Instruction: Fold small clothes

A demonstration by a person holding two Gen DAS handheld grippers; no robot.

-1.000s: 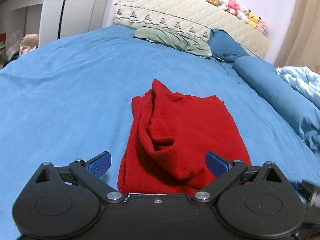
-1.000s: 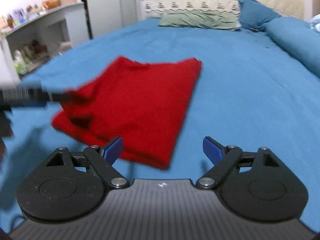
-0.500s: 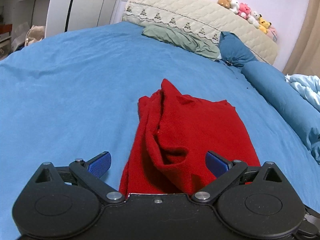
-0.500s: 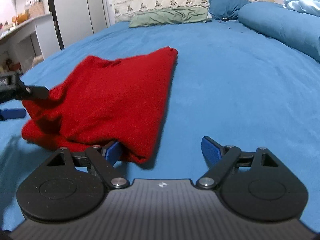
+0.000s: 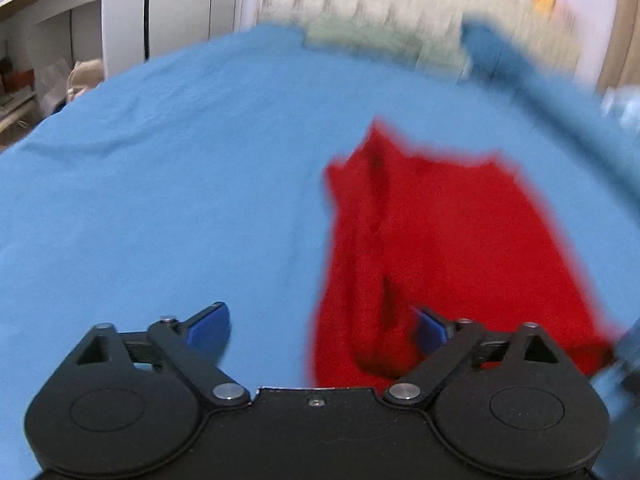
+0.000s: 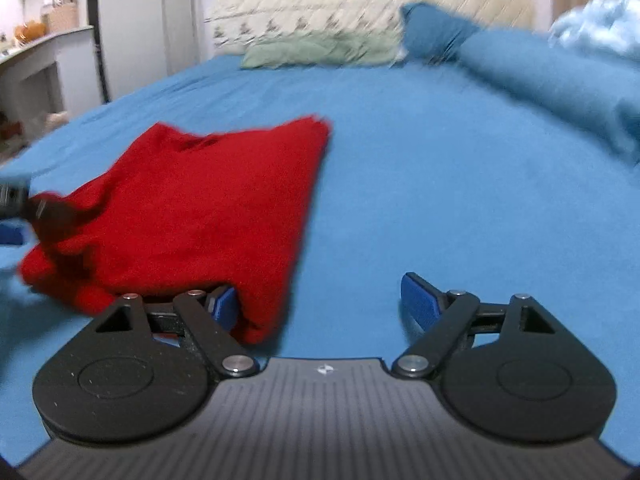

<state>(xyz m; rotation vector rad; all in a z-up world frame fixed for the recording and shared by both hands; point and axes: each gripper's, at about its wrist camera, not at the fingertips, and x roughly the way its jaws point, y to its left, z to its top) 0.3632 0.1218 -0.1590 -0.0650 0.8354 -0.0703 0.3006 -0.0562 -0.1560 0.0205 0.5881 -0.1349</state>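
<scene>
Bed covered by a blue sheet (image 6: 440,168). Quilted cream headboard (image 6: 360,4) at the far end. A green pillow (image 6: 320,50) and a dark blue pillow (image 6: 436,34) lie against it. A long blue bolster (image 6: 560,84) runs along the right side. White desk (image 5: 68,12) and white wardrobe (image 6: 136,36) stand left. Walls pale.

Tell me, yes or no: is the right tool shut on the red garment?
No, the right tool stands wide open, and the red garment lies on the blue bedsheet beside its left finger.

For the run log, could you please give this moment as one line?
red garment: folded on blue bed | left gripper: open, at its near edge | right gripper: open, at near corner
</scene>
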